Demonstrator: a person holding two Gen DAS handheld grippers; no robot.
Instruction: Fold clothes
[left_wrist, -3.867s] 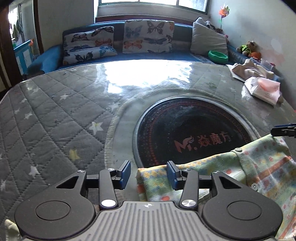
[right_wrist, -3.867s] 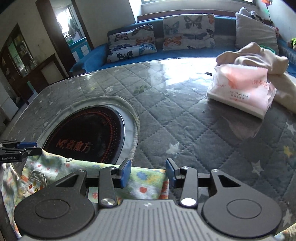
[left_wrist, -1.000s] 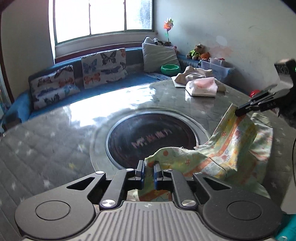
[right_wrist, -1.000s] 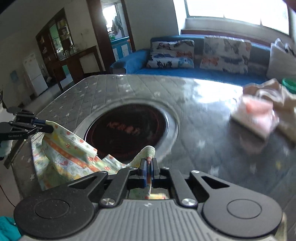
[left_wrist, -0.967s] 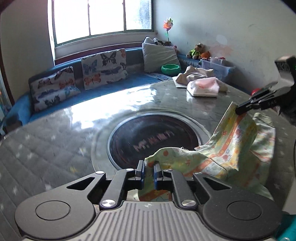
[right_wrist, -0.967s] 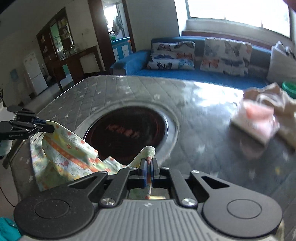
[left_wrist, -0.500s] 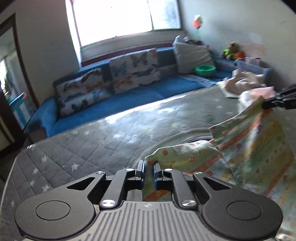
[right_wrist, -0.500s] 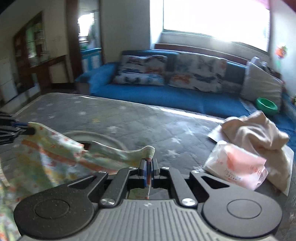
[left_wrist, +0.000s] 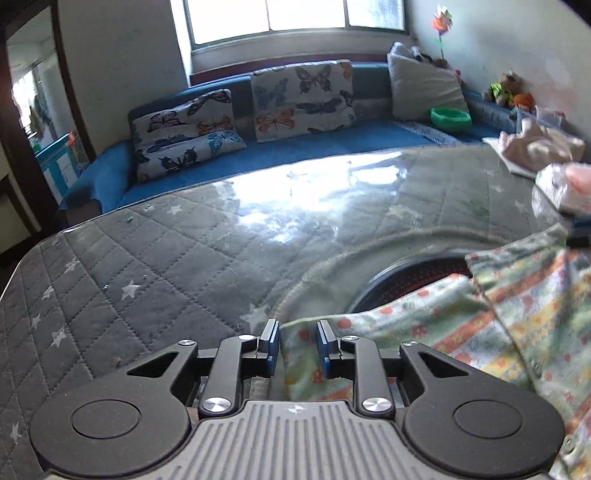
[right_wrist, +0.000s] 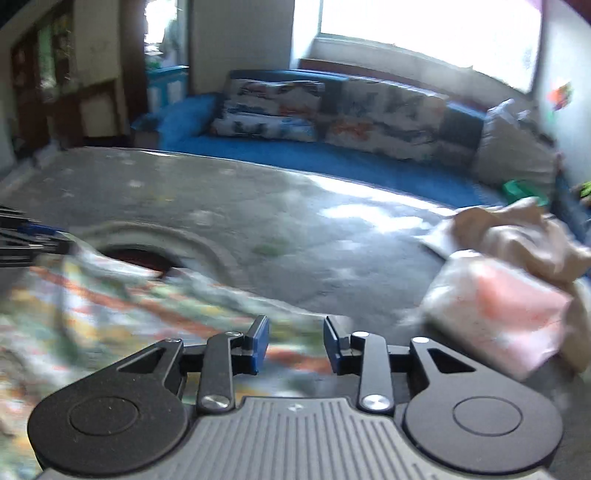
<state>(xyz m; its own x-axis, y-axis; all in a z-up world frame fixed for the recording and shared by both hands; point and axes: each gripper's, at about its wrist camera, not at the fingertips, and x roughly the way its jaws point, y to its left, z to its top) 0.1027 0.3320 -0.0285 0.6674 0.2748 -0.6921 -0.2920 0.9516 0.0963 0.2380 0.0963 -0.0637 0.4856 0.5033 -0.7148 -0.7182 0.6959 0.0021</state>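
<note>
A small patterned garment, green and yellow with orange stripes, lies spread over the table's right part and the dark round plate. My left gripper is low over the table, its jaws opening. The garment's corner sits loose between the blue pads, which no longer press it. In the blurred right wrist view the garment spreads to the left. My right gripper has its jaws opening too, with the garment's edge lying under and between them. The left gripper's tip shows at that view's left edge.
The table wears a grey quilted cover with stars and has a dark round plate sunk in its middle. A pink tissue pack and beige cloth lie at the right. A blue sofa with cushions runs behind.
Both grippers carried the garment forward and down onto the table. Their jaws, shut on its corners before, have parted, and the cloth now rests on the table.
</note>
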